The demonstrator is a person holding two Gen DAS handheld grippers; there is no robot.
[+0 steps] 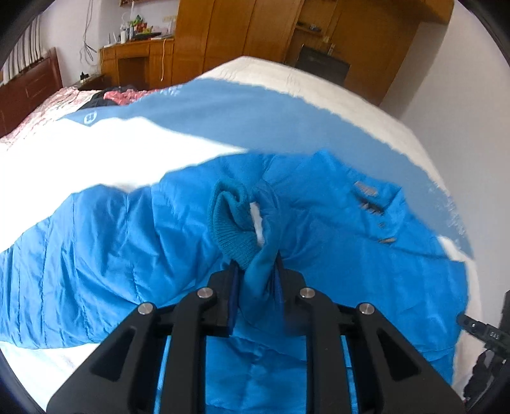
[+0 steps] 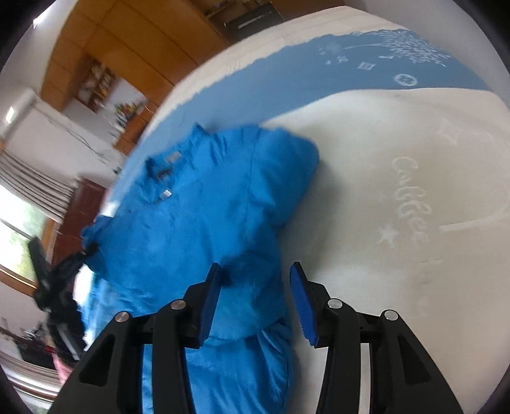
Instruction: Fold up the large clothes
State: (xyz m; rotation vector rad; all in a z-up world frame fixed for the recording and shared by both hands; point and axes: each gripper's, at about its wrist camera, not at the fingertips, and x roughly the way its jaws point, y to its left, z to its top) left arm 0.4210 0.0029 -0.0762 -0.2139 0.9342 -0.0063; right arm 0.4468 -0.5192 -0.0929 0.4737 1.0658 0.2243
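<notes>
Blue padded jacket (image 1: 318,223), crumpled, ribbed cuff (image 1: 232,223) raised

The jacket (image 1: 318,223) lies spread on the bed (image 1: 111,149), and the left gripper (image 1: 256,264) has the jacket's cuff (image 1: 232,219) pinched between its jaws, with the sleeve running off to its left and the collar (image 1: 373,203) ahead to its right. Beyond the jacket, past the far edge of the bed, stands a wardrobe (image 1: 255,28), with a desk (image 1: 137,60) to its left. The right gripper (image 2: 255,270) hangs over the near end of the jacket, its jaws apart around a fold, bare bed to its right and the other gripper at the jacket's left edge.
</notes>
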